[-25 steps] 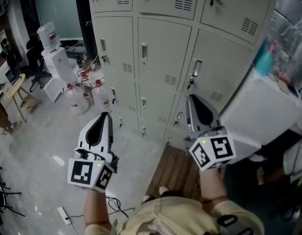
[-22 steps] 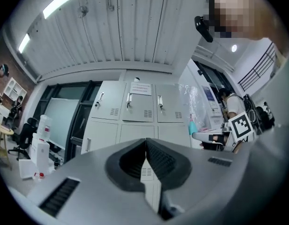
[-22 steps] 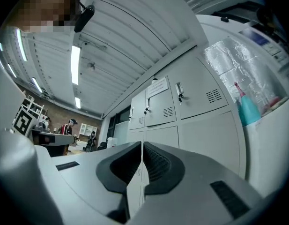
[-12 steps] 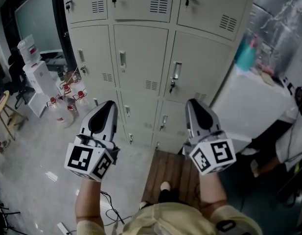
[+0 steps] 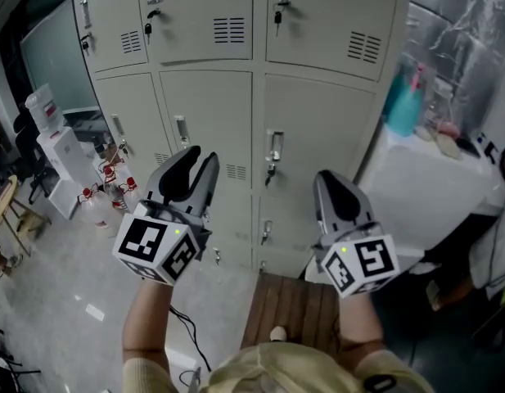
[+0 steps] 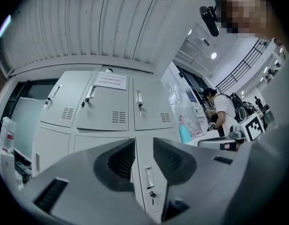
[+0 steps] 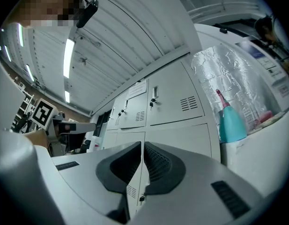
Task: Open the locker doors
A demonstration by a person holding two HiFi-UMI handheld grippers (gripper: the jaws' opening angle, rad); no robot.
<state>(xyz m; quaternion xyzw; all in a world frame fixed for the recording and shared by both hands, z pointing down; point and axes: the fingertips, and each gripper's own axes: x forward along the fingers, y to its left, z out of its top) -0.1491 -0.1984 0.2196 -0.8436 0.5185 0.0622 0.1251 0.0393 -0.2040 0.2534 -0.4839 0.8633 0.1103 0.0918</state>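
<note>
1. I am watching the left tongs [image 5: 200, 155] [image 6: 143, 146] opening: the two jaws are standing apart with a clear gap, and nothing is sitting between them or touching them.
2. The right tongs [image 5: 331, 175] [image 7: 141, 147] are pressed together at the tips, pinching nothing and touching nothing.
3. Both tongs are hanging in the air in front of the bank of grey lockers, short of the locker doors [image 5: 209, 125] [image 6: 114, 111] [image 7: 174, 104], and pointing towards them.
4. Every door I am seeing is lying flush and closed; the handle [image 5: 274, 146] of the middle-row door between the two tongs is showing a key hanging just under it.
5. To the right of the lockers, a teal bottle [image 5: 402, 103] [image 7: 231, 121] is standing on a white worktop [image 5: 436, 191].
6. To the left, water jugs [image 5: 113, 178] are sitting on the floor [image 5: 64, 285] near the lockers.
</note>
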